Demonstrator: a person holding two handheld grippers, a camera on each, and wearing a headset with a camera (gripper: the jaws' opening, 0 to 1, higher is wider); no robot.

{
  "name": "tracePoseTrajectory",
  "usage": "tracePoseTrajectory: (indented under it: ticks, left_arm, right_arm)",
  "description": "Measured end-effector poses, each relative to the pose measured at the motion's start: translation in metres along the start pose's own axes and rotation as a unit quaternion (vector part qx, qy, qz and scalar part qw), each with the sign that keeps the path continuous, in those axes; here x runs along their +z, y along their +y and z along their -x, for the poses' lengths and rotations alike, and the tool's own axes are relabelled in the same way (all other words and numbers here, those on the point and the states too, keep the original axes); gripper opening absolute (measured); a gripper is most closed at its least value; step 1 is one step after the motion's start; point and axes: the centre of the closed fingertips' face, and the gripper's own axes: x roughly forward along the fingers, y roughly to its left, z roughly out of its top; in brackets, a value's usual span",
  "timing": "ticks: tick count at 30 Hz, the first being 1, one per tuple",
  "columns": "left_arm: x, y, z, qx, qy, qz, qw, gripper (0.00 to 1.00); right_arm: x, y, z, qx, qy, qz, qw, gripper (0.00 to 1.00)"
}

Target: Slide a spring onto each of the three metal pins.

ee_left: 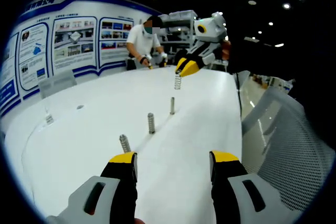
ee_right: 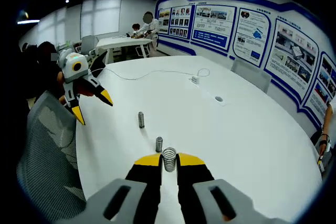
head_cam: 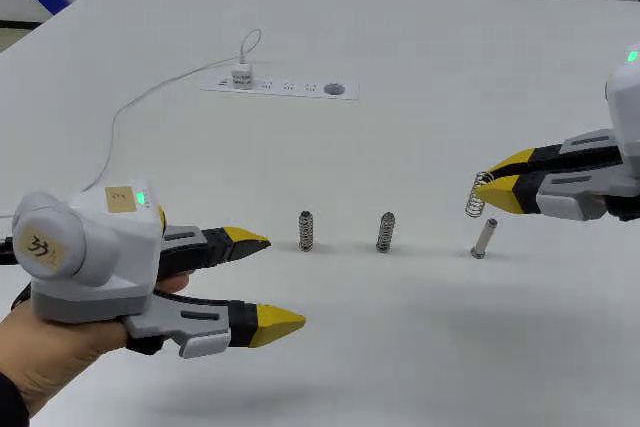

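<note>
Spring (head_cam: pixel 476 202): found clamped in right gripper (head_cam: pixel 487 184), poised just above bare third pin (head_cam: pixel 482 239) for threading | noted left gripper (head_cam: pixel 286 281) wide, empty, parked clear | noted other two pins (head_cam: pixel 306 231) (head_cam: pixel 385 232) sprung.

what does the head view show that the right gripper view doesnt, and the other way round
Head view: a bare upright metal pin on the white table, close to the small coiled metal spring that the right gripper is shut on.
Right gripper view: blue-and-white wall posters, a grey mesh chair and people at a far table.
Both: that spring, two spring-covered pins, and the open, yellow-tipped left gripper.
</note>
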Motion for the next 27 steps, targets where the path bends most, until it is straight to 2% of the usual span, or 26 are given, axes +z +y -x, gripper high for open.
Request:
tracePoseTrajectory:
  ticks: [14,27]
  left_arm:
    - [-0.003,0.0,0.0,0.003,0.004,0.004,1.0,0.58]
    - [-0.004,0.002,0.001,0.006,0.006,0.007,0.9999,0.57]
  right_arm:
    - [-0.029,-0.035,-0.004,-0.051,0.002,-0.046,0.9977,0.11]
    - [-0.043,-0.043,-0.015,-0.056,0.004,-0.071,0.9959,0.12]
